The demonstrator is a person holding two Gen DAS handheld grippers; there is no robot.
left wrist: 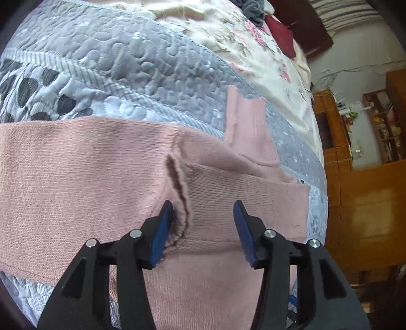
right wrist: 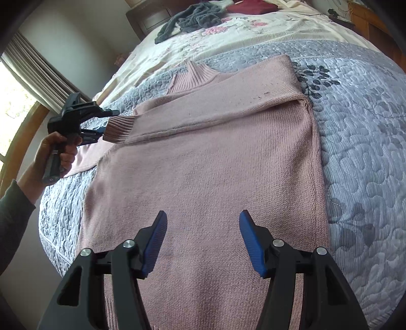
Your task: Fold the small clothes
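Note:
A pink knit sweater [right wrist: 215, 157] lies flat on the grey quilted bedspread [right wrist: 368, 132], collar [right wrist: 195, 73] toward the far end. One sleeve is folded across the chest, and its ribbed cuff [right wrist: 119, 129] reaches the sweater's left side. My left gripper [right wrist: 109, 121] is open, its fingers straddling that cuff without pinching it. In the left wrist view the left gripper [left wrist: 203, 203] has its jaws wide apart over the ribbed cuff [left wrist: 228, 203], beside a wavy fold edge [left wrist: 180, 187]. My right gripper [right wrist: 203, 213] hovers open over the sweater's lower body, holding nothing.
A grey garment pile [right wrist: 190, 17] and a dark red garment [right wrist: 251, 7] lie at the far end on a floral sheet [right wrist: 228, 35]. A person's hand [right wrist: 61, 149] holds the left gripper near the bed's left edge. A wooden shelf unit [left wrist: 380, 127] stands beyond the bed.

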